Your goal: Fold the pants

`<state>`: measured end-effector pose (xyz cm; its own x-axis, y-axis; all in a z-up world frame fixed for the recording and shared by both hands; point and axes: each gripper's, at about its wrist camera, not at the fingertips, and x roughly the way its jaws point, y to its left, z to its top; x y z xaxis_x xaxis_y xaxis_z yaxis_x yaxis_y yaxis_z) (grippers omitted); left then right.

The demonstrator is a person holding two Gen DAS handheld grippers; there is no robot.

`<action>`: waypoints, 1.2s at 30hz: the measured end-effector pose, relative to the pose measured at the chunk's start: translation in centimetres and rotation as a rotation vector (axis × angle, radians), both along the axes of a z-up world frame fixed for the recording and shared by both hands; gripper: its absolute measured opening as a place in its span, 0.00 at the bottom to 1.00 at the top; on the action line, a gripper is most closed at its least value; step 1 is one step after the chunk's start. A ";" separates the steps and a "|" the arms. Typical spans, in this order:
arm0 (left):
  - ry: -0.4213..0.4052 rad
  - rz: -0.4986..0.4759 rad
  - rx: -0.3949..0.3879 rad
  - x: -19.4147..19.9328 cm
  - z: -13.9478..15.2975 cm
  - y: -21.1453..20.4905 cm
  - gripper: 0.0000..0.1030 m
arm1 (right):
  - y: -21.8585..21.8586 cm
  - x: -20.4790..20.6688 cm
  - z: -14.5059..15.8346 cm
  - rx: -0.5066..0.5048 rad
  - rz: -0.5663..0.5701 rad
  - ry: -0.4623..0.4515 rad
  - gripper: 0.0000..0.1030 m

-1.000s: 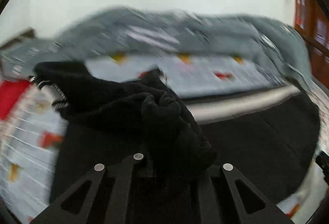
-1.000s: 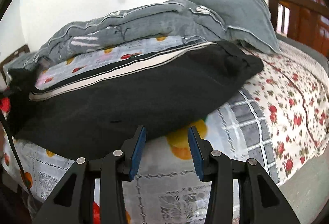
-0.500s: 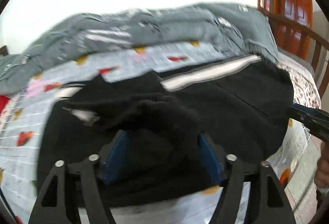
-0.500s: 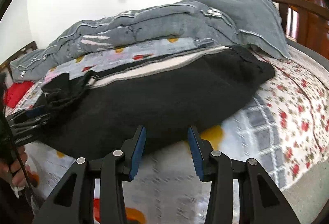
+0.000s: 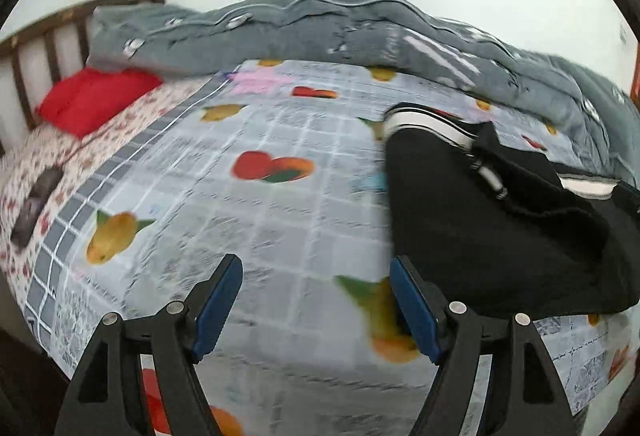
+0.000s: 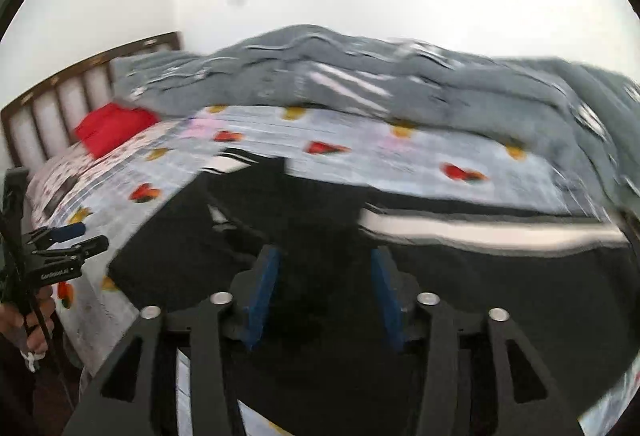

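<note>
Nearest, the left tongs (image 5: pixel 316 300) stand wide with nothing between them, over the fruit-print sheet (image 5: pixel 256 220) at lower centre. The right tongs (image 6: pixel 324 292) have just been opening; black cloth fills the gap, but blur hides whether the pads press it. The black pants (image 5: pixel 480 228) lie folded at the left view's right side. Beyond, a red pillow (image 5: pixel 92 100) sits upper left, a grey quilt (image 5: pixel 320 24) across the top, by the wooden headboard (image 5: pixel 48 36).

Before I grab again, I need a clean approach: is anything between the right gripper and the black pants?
Nothing visible. The right gripper hangs open right over the pants, its fingers straddling black cloth on the bed sheet.
</note>
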<state>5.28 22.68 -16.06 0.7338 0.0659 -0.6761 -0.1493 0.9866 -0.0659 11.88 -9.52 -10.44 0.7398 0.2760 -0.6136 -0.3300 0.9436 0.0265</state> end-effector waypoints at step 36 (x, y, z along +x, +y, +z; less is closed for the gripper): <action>-0.002 -0.074 -0.077 0.0 -0.6 -2.2 0.72 | -5.4 2.0 -4.2 0.189 -0.126 0.294 0.47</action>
<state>5.24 20.51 -16.70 0.7360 -0.0406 -0.6758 -0.0763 0.9869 -0.1423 13.87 -14.92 -14.61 0.5748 0.3228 -0.7519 -0.1635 0.9457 0.2810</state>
